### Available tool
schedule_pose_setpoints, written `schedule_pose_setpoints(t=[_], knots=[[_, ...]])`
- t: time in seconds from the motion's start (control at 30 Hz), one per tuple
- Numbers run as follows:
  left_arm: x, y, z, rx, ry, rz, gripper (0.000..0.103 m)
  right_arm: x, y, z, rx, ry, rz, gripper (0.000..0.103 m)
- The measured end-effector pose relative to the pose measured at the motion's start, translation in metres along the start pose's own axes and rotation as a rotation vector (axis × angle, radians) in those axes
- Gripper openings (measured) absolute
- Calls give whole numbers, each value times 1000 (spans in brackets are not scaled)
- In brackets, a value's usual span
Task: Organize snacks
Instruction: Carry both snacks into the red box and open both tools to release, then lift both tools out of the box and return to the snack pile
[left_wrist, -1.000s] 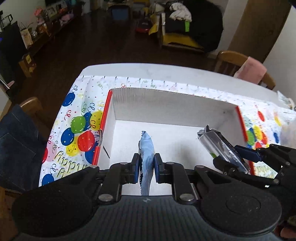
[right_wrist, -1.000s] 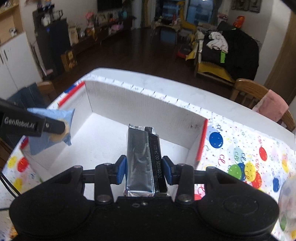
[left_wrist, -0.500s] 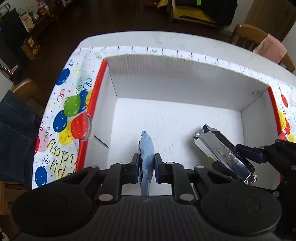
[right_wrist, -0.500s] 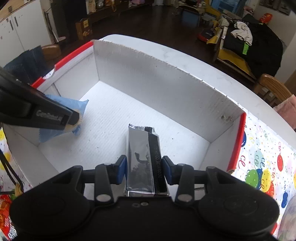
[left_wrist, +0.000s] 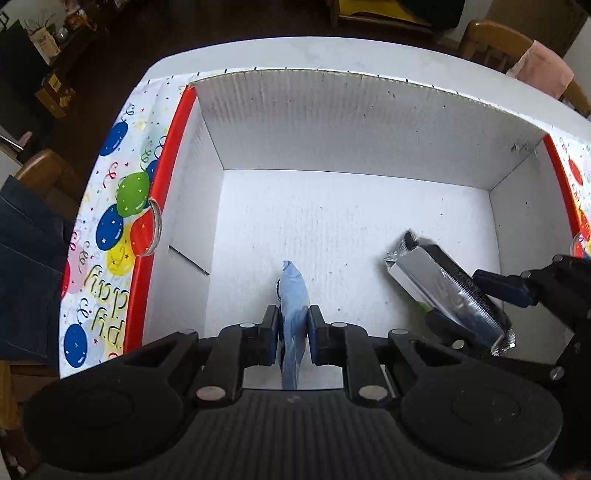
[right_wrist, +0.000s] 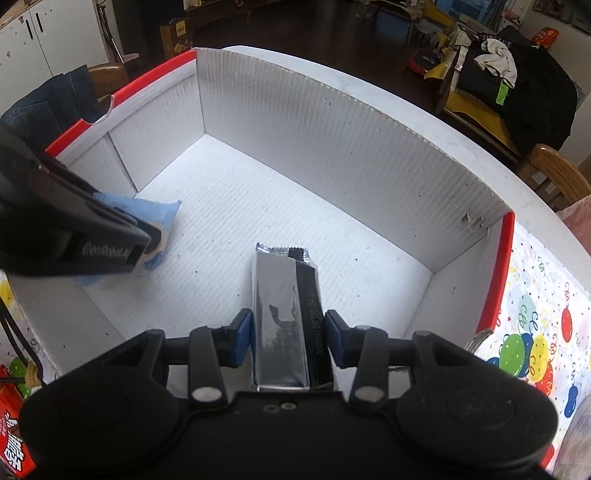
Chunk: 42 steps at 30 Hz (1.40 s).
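A white cardboard box (left_wrist: 351, 122) with red-edged sides sits open on the table. My left gripper (left_wrist: 292, 326) is shut on a light blue snack packet (left_wrist: 293, 295) held edge-up inside the box, low over its floor. My right gripper (right_wrist: 288, 332) is shut on a silver and black snack packet (right_wrist: 280, 306), also inside the box near its right side. The silver packet (left_wrist: 439, 284) shows in the left wrist view, and the blue packet (right_wrist: 155, 214) with the left gripper's fingers (right_wrist: 110, 243) shows in the right wrist view.
A balloon-print birthday cloth (left_wrist: 110, 236) covers the table around the box. A red snack pack (right_wrist: 11, 435) lies at the near left corner. Wooden chairs (right_wrist: 554, 173) stand around the table. The box floor (right_wrist: 280, 206) is bare between the packets.
Both grippers have moved forward and down into the box with their packets. The box walls now fill both views.
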<state>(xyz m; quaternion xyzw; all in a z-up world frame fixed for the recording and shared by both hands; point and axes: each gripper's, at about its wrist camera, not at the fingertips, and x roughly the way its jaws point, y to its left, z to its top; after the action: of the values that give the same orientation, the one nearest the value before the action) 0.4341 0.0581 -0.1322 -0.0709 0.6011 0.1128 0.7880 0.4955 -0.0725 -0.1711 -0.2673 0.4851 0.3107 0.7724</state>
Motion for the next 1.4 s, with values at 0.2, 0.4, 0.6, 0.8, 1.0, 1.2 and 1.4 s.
schedule_pose_setpoints(t=[0.2, 0.4, 0.6, 0.8, 1.0, 1.2, 1.4], knots=[[-5, 5, -5, -22, -7, -24, 16, -7, -6, -3, 37, -27, 13, 44], [-20, 11, -10, -50, -38, -62, 21, -23, -15, -7, 106, -58, 33, 45], [-46, 18, -23, -60, -92, -115, 21, -54, -18, -15, 138, -116, 37, 47], [-75, 24, -43, -45, -154, -147, 22, -89, -13, -28, 168, -179, 35, 50], [-107, 31, -70, -21, -222, -169, 22, -125, 0, -45, 186, -245, 35, 59], [-143, 41, -105, -8, -314, -177, 23, -156, 18, -63, 206, -299, 26, 63], [-173, 44, -138, 37, -390, -171, 29, -180, 36, -84, 237, -340, 36, 64]])
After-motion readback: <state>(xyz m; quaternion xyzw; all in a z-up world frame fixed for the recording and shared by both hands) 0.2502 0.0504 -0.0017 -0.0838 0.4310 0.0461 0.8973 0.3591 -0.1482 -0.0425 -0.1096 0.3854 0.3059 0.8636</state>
